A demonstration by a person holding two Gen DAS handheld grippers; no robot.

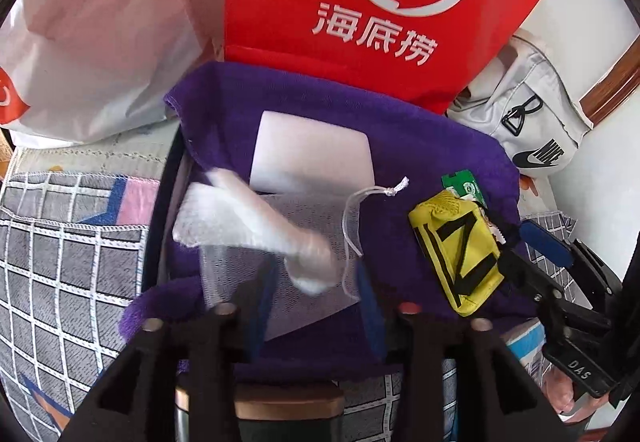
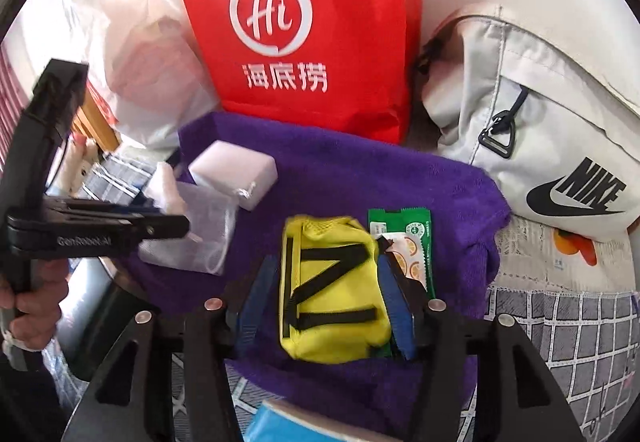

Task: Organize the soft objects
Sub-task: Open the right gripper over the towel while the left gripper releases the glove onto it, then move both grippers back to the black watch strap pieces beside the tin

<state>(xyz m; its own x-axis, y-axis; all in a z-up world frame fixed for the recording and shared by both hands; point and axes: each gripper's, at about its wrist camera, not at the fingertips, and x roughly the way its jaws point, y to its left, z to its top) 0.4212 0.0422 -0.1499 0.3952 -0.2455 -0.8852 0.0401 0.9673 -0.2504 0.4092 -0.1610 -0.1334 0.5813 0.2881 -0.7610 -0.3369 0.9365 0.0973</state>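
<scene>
A purple towel (image 1: pixel 400 145) is spread out with the soft things on it. On it lie a white foam block (image 1: pixel 312 153), a mesh drawstring bag (image 1: pixel 304 226) and a rolled white cloth (image 1: pixel 256 222). My left gripper (image 1: pixel 316 302) is open; the cloth's end and the mesh bag lie between its blue fingers, clear of both pads. A yellow pouch (image 2: pixel 328 282) with black straps rests on the towel (image 2: pixel 360 169) between the blue fingers of my right gripper (image 2: pixel 326 302), which is open. A green snack packet (image 2: pixel 416 238) lies beside the pouch.
A red paper bag (image 2: pixel 312 21) and a white plastic bag (image 1: pixel 92 41) stand behind the towel. A grey Nike bag (image 2: pixel 540 129) lies at the right. Checked bedding (image 1: pixel 68 262) surrounds the towel. A hand (image 2: pixel 32 298) holds the left gripper's handle.
</scene>
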